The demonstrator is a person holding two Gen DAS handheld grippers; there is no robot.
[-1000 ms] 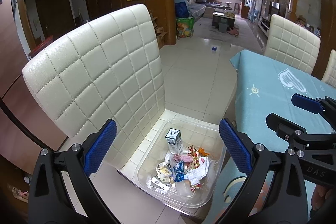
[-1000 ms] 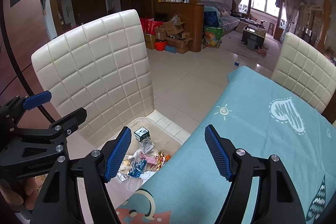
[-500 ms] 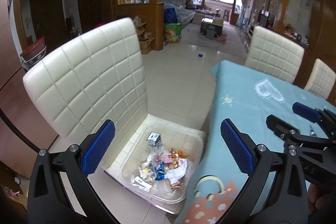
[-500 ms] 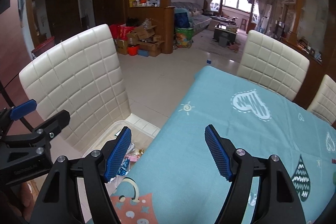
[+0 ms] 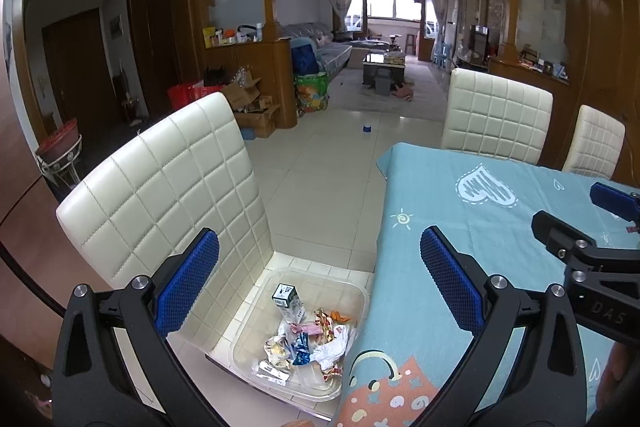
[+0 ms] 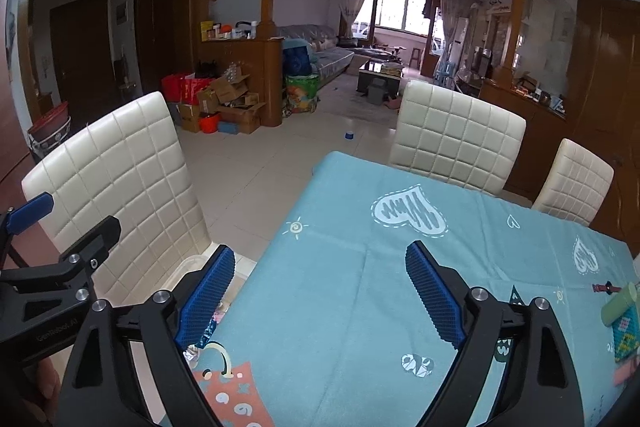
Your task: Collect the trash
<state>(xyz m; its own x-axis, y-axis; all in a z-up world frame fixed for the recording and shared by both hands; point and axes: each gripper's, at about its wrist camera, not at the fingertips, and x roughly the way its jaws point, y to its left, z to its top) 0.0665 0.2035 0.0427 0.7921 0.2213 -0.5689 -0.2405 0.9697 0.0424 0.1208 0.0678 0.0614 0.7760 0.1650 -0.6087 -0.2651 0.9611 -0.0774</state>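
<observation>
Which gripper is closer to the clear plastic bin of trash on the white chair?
Left. The left gripper hangs open above the clear plastic bin. The right gripper, open and empty, is over the blue tablecloth beside it.

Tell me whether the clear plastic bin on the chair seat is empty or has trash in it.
It has trash in it. The clear plastic bin on the chair seat holds crumpled wrappers and a small carton, covering only its bottom.

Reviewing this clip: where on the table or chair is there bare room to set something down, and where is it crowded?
The blue tablecloth is bare between the heart print and its near edge. The table's far right is crowded by a green bottle and small items. On the chair seat, the clear bin full of wrappers leaves only a strip by the backrest.
</observation>
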